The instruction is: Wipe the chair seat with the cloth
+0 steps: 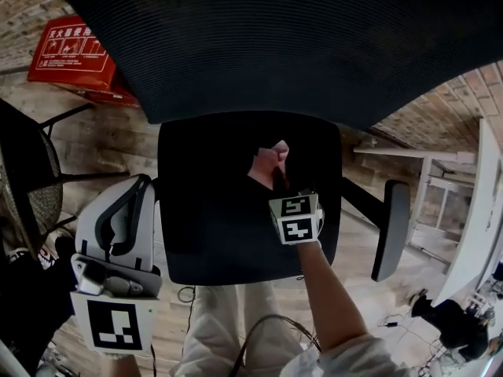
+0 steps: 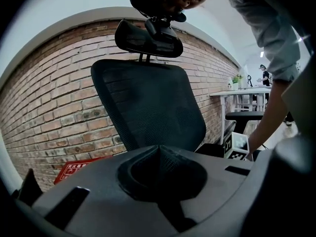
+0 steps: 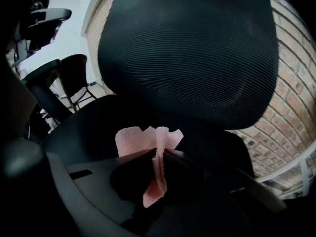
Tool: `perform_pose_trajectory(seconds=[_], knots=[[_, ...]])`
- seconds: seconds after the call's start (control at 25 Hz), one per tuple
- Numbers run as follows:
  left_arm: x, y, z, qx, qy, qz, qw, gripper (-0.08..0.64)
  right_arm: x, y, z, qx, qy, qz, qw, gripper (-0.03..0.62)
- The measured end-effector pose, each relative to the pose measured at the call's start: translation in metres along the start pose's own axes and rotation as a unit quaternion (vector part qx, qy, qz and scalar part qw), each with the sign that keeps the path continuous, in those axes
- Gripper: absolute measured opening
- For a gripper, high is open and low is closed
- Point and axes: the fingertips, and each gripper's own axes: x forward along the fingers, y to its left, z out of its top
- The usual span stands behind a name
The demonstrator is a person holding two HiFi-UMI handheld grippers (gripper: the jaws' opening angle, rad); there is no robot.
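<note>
The black chair seat (image 1: 212,210) lies below me, with its mesh back (image 1: 299,38) across the top of the head view. My right gripper (image 1: 277,181) is over the middle of the seat, shut on a pink cloth (image 1: 269,159). In the right gripper view the cloth (image 3: 148,139) is bunched between the closed jaws of the right gripper (image 3: 159,153) and sticks out in front, facing the mesh back (image 3: 187,53). My left gripper (image 1: 140,185) is held off the seat's left edge. In its own view the left gripper (image 2: 160,147) is shut and holds nothing.
A red sign board (image 1: 71,49) leans at the brick wall on the far left. Another black chair (image 1: 27,179) stands at the left. The chair's right armrest (image 1: 391,226) juts out, and a white desk (image 1: 440,163) stands beyond it. Cables lie on the wooden floor (image 1: 189,293).
</note>
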Motion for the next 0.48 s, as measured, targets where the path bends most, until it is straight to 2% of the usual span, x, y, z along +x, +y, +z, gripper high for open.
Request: perform_pose_trajectory(seconds=[0.48], knots=[[-0.023,0.025,-0.017,-0.014,-0.002,0.02,0.9997,0.018,0.01,0.129,0.036,-0.054,-0.027,0.099,0.993,0.055]])
